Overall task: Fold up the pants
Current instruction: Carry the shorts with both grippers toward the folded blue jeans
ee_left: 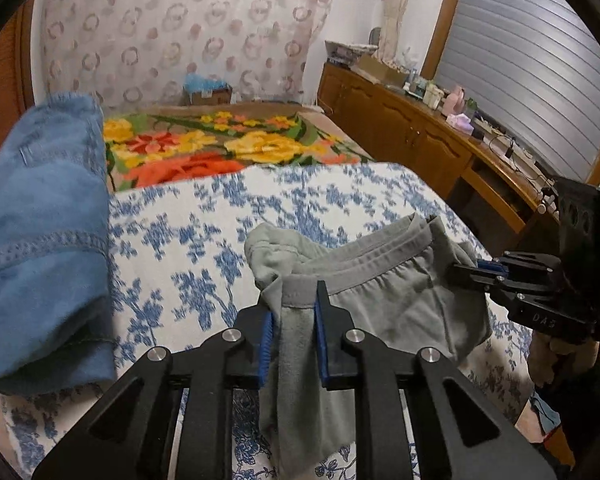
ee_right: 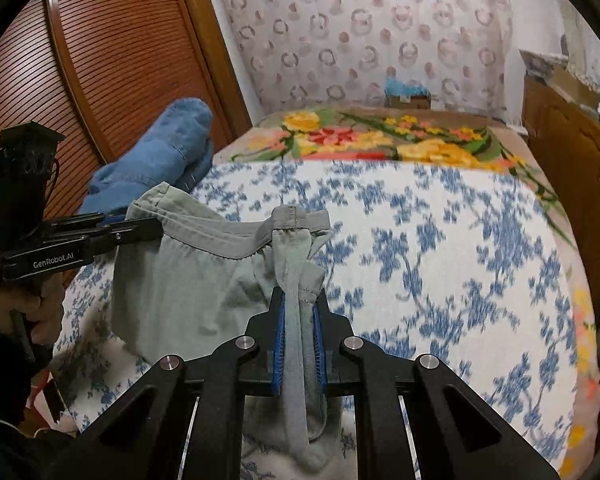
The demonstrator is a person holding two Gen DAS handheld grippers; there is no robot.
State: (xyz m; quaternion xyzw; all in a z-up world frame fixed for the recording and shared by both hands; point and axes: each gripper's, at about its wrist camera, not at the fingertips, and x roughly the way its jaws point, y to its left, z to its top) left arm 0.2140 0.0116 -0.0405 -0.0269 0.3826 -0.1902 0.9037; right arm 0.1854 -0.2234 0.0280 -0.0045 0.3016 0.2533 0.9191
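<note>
Bed (ee_right: pixel 440 240) carries grey pants (ee_right: pixel 172 280), blue garment (ee_right: pixel 156 160).

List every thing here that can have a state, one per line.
Grey pants: lifted by the waistband, hanging bunched above the bed.
Left gripper: shut on the pants' waistband.
Right gripper: shut on the pants' other side.
Blue jeans: lying bunched at the bed's edge, untouched.
Blue-flowered bedspread: spread flat.
Window shutter: rolled down.

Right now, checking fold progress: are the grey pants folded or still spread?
Neither: unfolded, bunched grey pants hang by the waistband between the left gripper and right gripper.
</note>
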